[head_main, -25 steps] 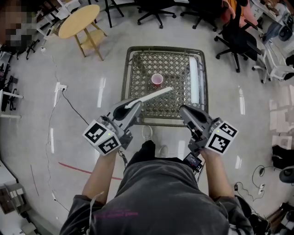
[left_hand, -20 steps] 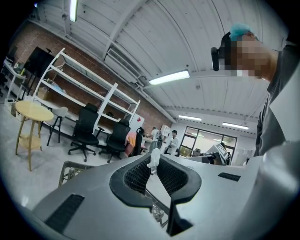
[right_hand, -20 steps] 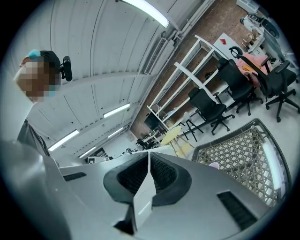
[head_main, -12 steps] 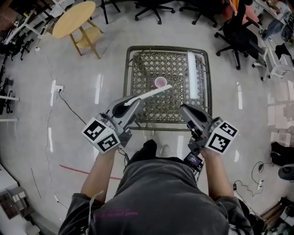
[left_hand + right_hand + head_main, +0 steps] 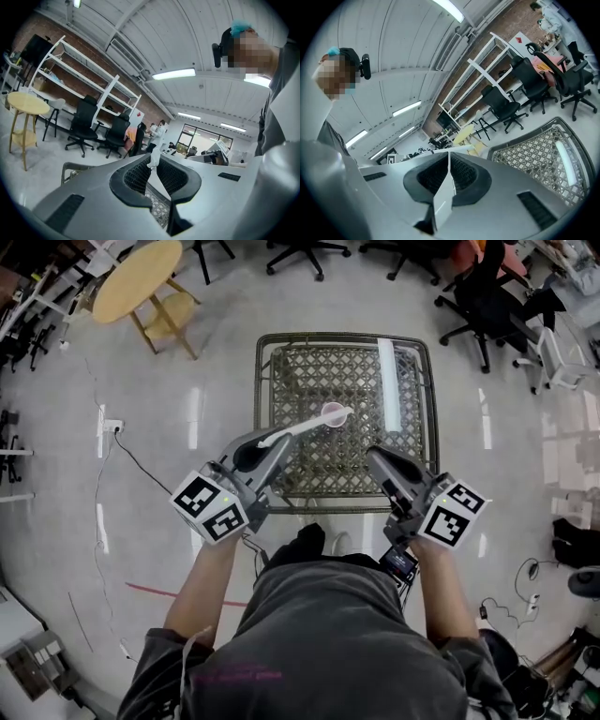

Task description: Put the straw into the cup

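Observation:
A pink cup [image 5: 332, 414] stands upright near the middle of the lattice-topped table [image 5: 261, 390]. My left gripper [image 5: 280, 438] is shut on the near end of a long white straw [image 5: 314, 424]. The straw slants up and to the right, and its far tip lies over the cup's rim. In the left gripper view the straw's crumpled white end [image 5: 153, 160] pokes out between the closed jaws. My right gripper [image 5: 372, 457] hovers over the table's near right edge, apart from the cup. Its jaws are shut in the right gripper view [image 5: 449, 160], with nothing seen in them.
A long white strip [image 5: 387, 381] lies along the table's right side. A round wooden side table [image 5: 137, 279] stands at the far left, and black office chairs [image 5: 487, 296] ring the far side. A cable [image 5: 141, 460] runs across the floor on the left.
The left gripper has carried the straw forward and to the right. Its tip went from just short of the cup to over the cup's rim. The right gripper has hardly moved.

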Tool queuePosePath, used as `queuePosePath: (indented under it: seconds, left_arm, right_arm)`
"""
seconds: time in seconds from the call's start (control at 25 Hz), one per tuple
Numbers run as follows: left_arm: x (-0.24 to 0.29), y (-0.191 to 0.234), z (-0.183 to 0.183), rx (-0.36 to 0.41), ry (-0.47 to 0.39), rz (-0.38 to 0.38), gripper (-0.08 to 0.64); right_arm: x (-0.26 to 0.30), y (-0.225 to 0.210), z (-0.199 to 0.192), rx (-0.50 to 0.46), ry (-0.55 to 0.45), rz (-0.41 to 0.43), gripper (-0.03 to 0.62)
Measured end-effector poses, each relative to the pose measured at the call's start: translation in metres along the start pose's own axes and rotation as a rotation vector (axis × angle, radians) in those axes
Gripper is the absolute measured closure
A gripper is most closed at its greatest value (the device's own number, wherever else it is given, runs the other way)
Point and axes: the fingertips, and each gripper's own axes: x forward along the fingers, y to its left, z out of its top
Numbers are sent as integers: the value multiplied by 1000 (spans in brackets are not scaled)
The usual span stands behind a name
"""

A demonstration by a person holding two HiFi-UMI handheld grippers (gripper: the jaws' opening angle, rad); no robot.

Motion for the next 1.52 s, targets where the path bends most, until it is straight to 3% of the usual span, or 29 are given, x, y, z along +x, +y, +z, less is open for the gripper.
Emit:
queuePosePath:
  seconds: [0.68, 1.52]
  left_arm:
    - [23, 51, -4, 13, 74, -60, 512]
    - [73, 73, -56, 15, 222, 12, 512]
  right_arm:
    - [50, -24, -7, 37, 1, -65, 575]
    - [37, -81, -19, 114, 53, -49, 575]
